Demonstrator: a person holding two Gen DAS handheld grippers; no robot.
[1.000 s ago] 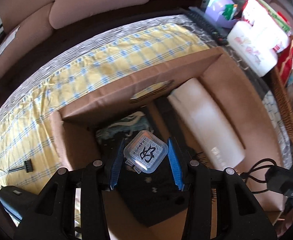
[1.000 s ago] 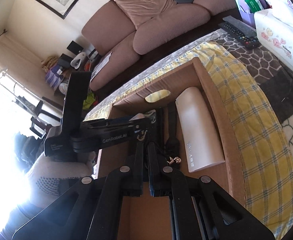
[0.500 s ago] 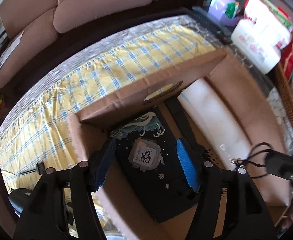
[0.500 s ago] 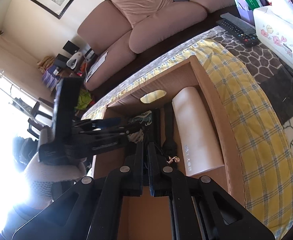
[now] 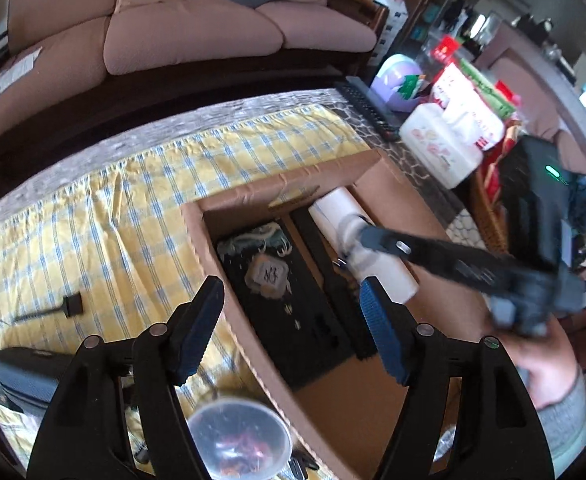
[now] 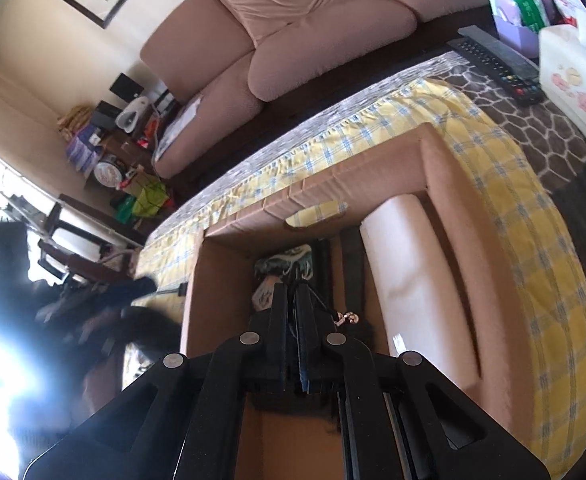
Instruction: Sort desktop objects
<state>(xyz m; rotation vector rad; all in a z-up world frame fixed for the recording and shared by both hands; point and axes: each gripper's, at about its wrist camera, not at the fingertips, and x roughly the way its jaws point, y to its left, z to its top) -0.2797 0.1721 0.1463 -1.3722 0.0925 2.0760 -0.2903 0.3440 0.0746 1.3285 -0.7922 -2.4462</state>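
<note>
Only blurred, unreadable black characters on the small clear case [image 5: 270, 277] label.

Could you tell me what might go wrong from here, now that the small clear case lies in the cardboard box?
1. The left gripper, its jaws opening with nothing between them, hangs right above a clear cup of small items beside the cardboard box; a careless move could tip it.
2. The right gripper, shut, reaches into the box close to the small clear case and a white roll; it might knock either.
</note>
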